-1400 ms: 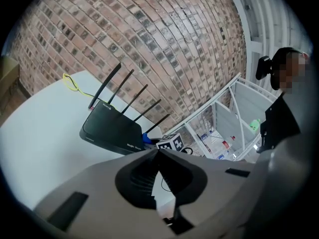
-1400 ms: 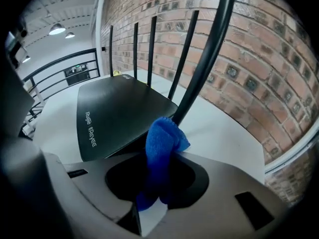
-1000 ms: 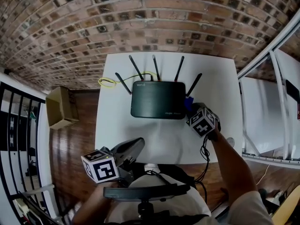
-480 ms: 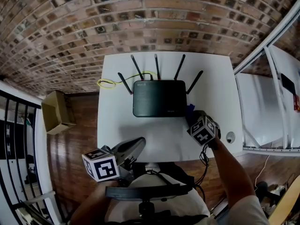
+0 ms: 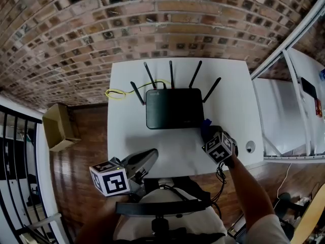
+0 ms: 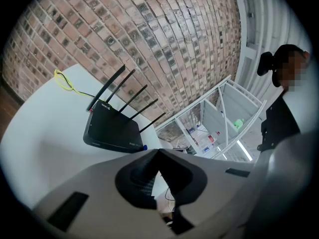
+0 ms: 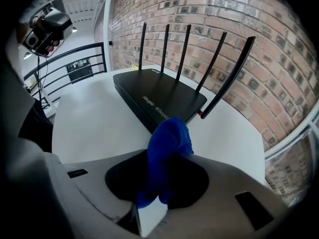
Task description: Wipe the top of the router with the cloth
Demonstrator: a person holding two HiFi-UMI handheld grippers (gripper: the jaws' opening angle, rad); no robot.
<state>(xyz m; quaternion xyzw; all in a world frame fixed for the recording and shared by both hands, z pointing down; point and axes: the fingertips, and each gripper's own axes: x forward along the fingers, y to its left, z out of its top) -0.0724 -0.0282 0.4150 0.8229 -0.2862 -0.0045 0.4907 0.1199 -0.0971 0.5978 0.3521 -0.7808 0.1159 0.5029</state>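
A flat black router [image 5: 173, 109] [image 6: 110, 131] [image 7: 157, 100] with several upright antennas lies at the back of the white table [image 5: 228, 93]. My right gripper [image 5: 206, 128] [image 7: 167, 156] hovers just off the router's front right corner, shut on a bunched blue cloth [image 7: 167, 156] [image 5: 205, 124] that sticks out past its tips. My left gripper [image 5: 150, 155] [image 6: 157, 156] hangs at the table's front edge, well short of the router, shut with nothing in it.
A yellow cable [image 5: 118, 91] [image 6: 65, 81] loops off the router's back left. A brick wall [image 5: 152, 19] stands behind the table. A cardboard box [image 5: 57, 127] sits on the wood floor at left. White shelving [image 5: 297, 111] stands at right. A small round fitting [image 5: 250, 147] marks the table's front right corner.
My right gripper with the cloth has drawn back a little from the router's right side toward the front right corner. The left gripper has barely shifted.
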